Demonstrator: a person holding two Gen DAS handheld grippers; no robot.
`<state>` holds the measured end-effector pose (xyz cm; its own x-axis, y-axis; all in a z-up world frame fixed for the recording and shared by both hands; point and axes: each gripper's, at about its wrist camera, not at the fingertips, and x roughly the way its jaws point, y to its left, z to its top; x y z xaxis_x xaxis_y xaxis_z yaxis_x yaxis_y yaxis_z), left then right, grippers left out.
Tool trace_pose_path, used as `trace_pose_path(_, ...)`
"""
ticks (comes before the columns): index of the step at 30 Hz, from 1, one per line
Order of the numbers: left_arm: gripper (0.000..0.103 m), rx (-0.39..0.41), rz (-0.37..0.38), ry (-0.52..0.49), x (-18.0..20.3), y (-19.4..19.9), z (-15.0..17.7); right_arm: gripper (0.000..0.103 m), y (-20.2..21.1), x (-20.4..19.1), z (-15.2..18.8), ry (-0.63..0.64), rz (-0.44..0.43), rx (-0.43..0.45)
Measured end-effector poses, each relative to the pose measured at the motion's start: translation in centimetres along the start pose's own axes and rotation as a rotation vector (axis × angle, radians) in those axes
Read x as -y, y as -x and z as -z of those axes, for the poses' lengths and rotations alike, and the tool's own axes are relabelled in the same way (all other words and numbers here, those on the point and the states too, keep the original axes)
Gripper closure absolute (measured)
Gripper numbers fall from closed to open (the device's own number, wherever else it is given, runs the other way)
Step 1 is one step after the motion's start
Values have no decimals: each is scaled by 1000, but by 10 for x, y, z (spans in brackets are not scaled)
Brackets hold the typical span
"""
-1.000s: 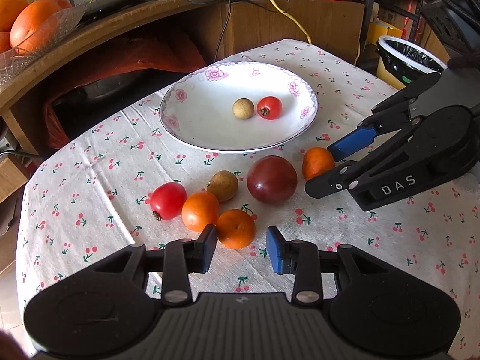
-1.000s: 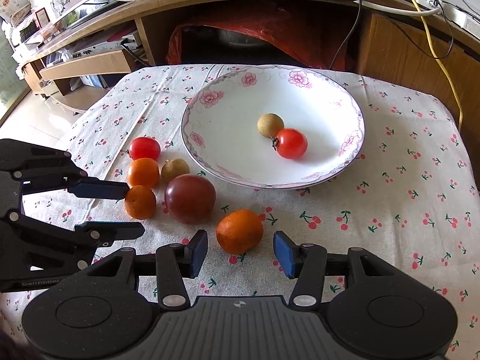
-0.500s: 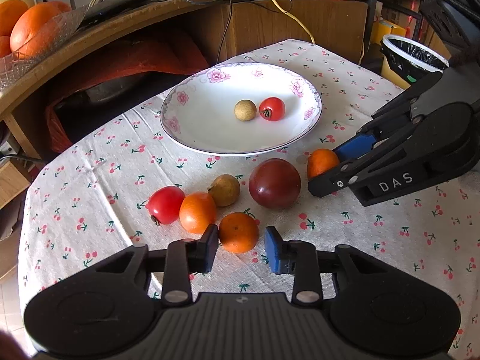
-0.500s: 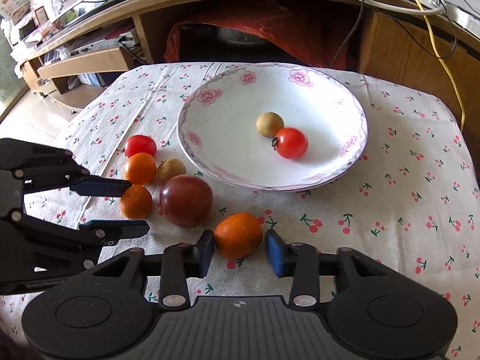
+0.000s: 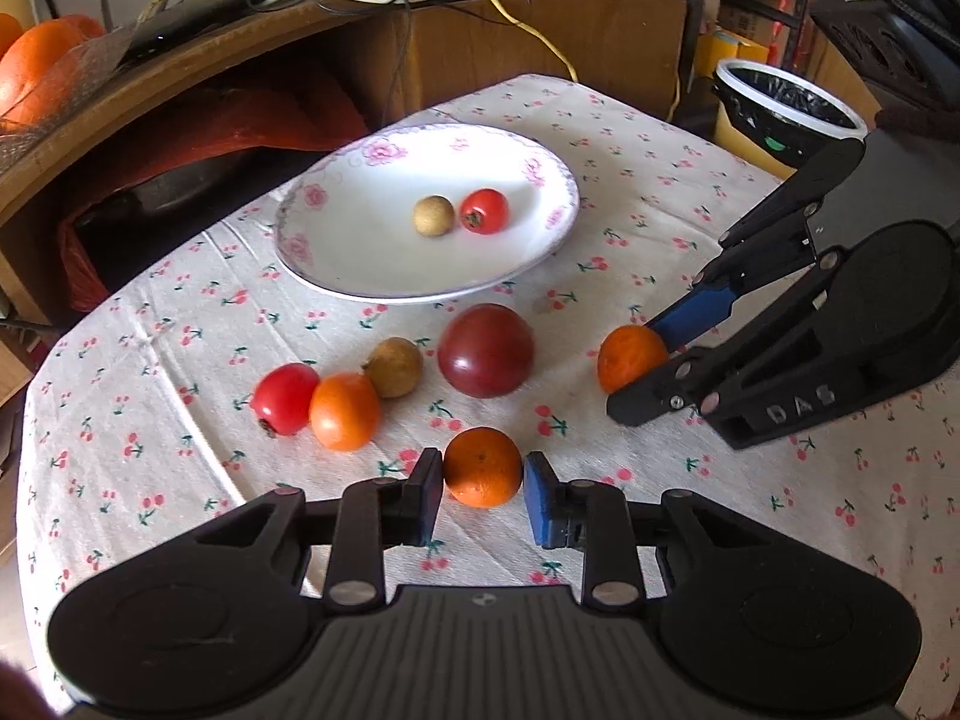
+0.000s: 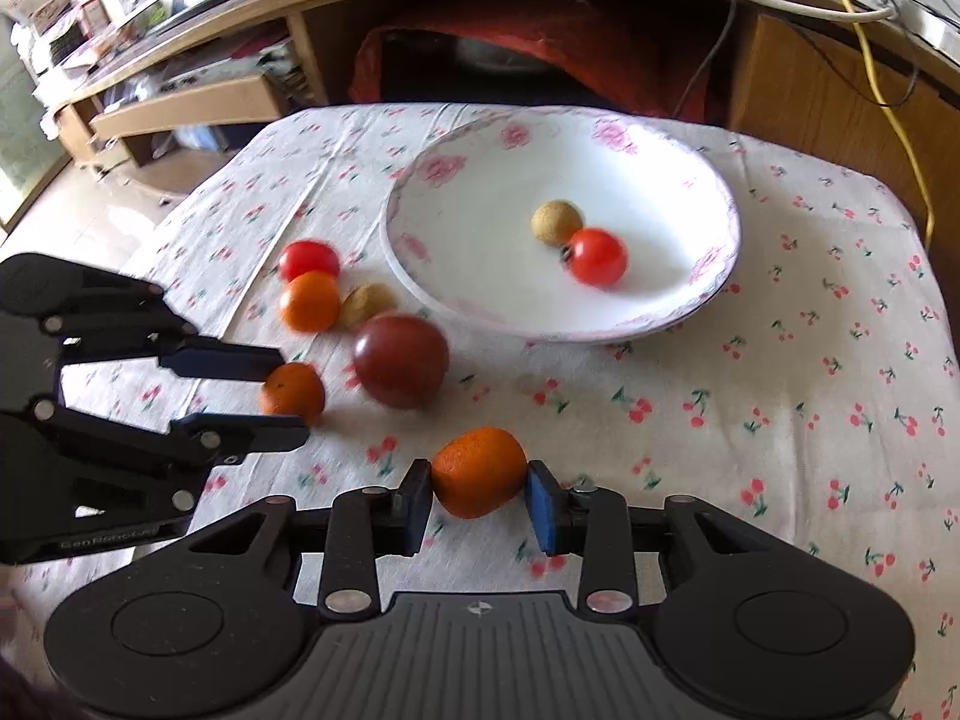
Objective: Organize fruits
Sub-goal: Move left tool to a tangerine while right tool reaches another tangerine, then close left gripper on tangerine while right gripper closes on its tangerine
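— Orange fruit in both grippers, is it?

— Yes. The left gripper (image 5: 480,480) is closing on the left-hand orange (image 5: 483,467), which sits right between its pads on the cherry-print cloth (image 5: 150,330) covering the counter. One pad touches the peel; the other is at its edge.

— And the right one?

— The right gripper (image 6: 479,483) is narrow, both pads pressed against the right-hand orange (image 6: 479,471). Whether that fruit rests on the cloth or is just off it, I cannot tell.

— What lies beyond them?

— Ahead of the left gripper, slightly off to its left, three small fruits touch in a cluster: a red tomato (image 5: 285,399), a third orange (image 5: 344,411) and a brown longan (image 5: 393,375). Straight ahead is a dark red plum (image 5: 485,350), between the two grippers and apart from both.

— The plate?

— Farther ahead of both grippers, past the plum. The flowered plate (image 5: 378,151) holds a pale longan (image 5: 432,215) and a cherry tomato (image 5: 483,211), side by side and touching.
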<state>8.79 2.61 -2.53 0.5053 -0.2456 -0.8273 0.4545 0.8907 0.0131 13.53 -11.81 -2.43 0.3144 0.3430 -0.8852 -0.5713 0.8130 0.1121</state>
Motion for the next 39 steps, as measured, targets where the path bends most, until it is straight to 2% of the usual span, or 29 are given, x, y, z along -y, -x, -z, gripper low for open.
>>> trace_pose_path(12,64,-22,-10,-20,2,-8,0,71,-3,-6,3,22,-9,-28)
trace_pose_path(14,63,-24,-9,-19,2,-9,0,63,-4,-6,3,21,0,-35)
trace_pose_path(25,60,-23,-6,-20,1,-10,0,55,-4,-6,3,25,6,-30)
trace_pose_path(36,60,-25,-11,-23,2,-9,-1,55,-5,-7,4,37,10,-28)
trace_pose_path(39,63,-27,-16,-22,3,-9,-1,68,-5,-7,4,35,10,-31)
